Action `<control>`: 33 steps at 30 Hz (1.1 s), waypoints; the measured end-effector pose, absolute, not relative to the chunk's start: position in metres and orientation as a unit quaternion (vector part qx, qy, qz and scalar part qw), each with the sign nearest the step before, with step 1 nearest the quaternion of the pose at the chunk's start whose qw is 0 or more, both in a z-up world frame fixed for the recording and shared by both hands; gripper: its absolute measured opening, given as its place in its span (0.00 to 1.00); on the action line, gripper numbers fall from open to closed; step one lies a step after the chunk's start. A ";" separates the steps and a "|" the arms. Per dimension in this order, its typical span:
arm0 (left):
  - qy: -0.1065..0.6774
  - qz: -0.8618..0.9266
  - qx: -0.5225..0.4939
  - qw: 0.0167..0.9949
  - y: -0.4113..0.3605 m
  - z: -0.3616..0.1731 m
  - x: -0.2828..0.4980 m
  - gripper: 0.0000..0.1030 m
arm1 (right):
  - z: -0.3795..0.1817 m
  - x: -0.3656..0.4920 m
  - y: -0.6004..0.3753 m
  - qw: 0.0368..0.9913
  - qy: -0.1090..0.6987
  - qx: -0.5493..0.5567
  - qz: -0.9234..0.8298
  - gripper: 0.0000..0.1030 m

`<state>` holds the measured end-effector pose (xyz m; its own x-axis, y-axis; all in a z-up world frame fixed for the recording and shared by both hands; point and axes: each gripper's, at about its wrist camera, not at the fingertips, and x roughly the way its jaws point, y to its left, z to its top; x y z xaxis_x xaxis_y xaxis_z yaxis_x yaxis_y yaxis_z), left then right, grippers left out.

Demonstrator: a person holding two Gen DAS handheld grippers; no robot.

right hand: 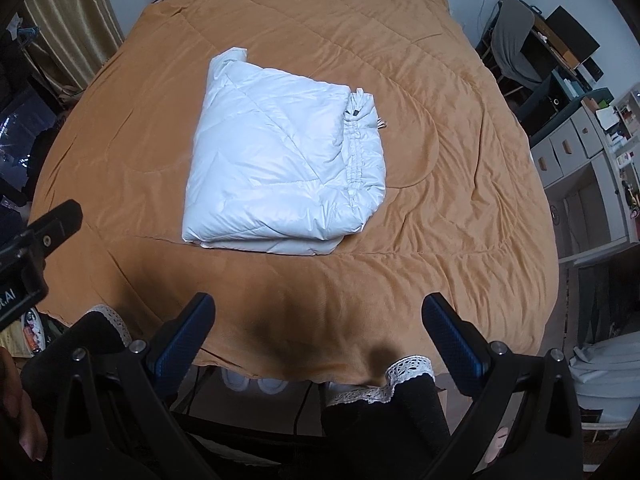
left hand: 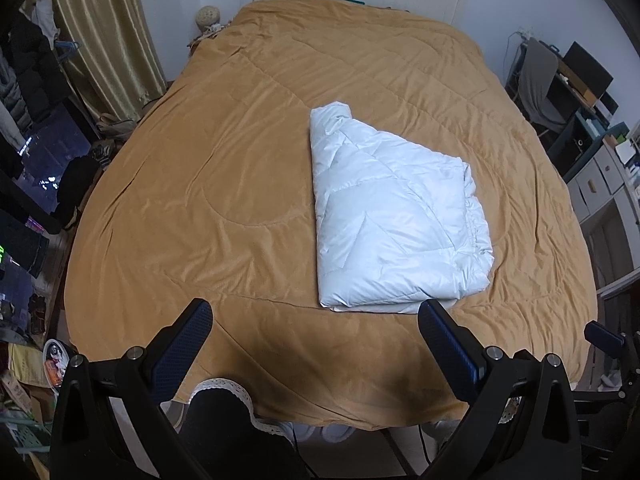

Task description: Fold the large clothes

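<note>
Lying near the middle of the bed is a white puffy jacket [left hand: 394,216], folded into a thick, nearly square bundle. Its cloth is smooth and shiny, with stitched lines that make soft, puffed panels. One edge is bunched into small gathers, and a rolled bit sticks out at the far corner. Under it spreads a tan bedspread [left hand: 224,168], soft and fuzzy, with curved stitch lines and many little wrinkles.

The left gripper [left hand: 316,322] hangs above the near edge of the bed, its jaws spread wide and holding nothing. The right gripper [right hand: 318,316] does the same, also wide apart and bare. Their fingers are black, with bumpy blue pads [right hand: 456,340] on the inside. Both sit apart from the jacket, touching no cloth. White lace trim [right hand: 408,366] edges dark clothing below the bedspread.
</note>
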<state>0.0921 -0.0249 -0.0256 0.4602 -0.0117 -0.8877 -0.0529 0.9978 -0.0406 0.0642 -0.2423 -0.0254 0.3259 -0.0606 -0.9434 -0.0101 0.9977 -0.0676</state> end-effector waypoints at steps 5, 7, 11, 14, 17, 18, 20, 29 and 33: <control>0.520 0.006 -0.024 0.854 -0.031 -0.026 0.091 1.00 | -0.026 0.063 -0.238 0.814 0.580 -0.032 -0.009 1.00; 0.520 0.003 -0.023 0.854 -0.032 -0.026 0.091 1.00 | -0.027 0.063 -0.236 0.814 0.580 -0.035 -0.007 1.00; 0.516 0.001 -0.028 0.856 -0.031 -0.025 0.089 1.00 | -0.028 0.063 -0.235 0.812 0.582 -0.037 -0.012 1.00; 0.515 0.005 -0.029 0.857 -0.029 -0.024 0.088 1.00 | -0.028 0.063 -0.236 0.812 0.583 -0.035 -0.013 1.00; 0.521 0.003 -0.032 0.853 -0.028 -0.027 0.090 1.00 | -0.029 0.063 -0.238 0.811 0.585 -0.033 -0.016 1.00; 0.522 0.002 -0.031 0.852 -0.028 -0.027 0.091 1.00 | -0.029 0.063 -0.237 0.810 0.585 -0.033 -0.016 1.00; 0.523 -0.002 -0.031 0.852 -0.029 -0.028 0.091 1.00 | -0.029 0.063 -0.237 0.810 0.585 -0.032 -0.016 1.00; 0.529 -0.007 -0.032 0.848 -0.030 -0.030 0.092 1.00 | -0.030 0.063 -0.236 0.810 0.586 -0.031 -0.016 1.00; 0.532 -0.004 -0.032 0.846 -0.030 -0.032 0.093 1.00 | -0.029 0.063 -0.236 0.810 0.586 -0.031 -0.015 1.00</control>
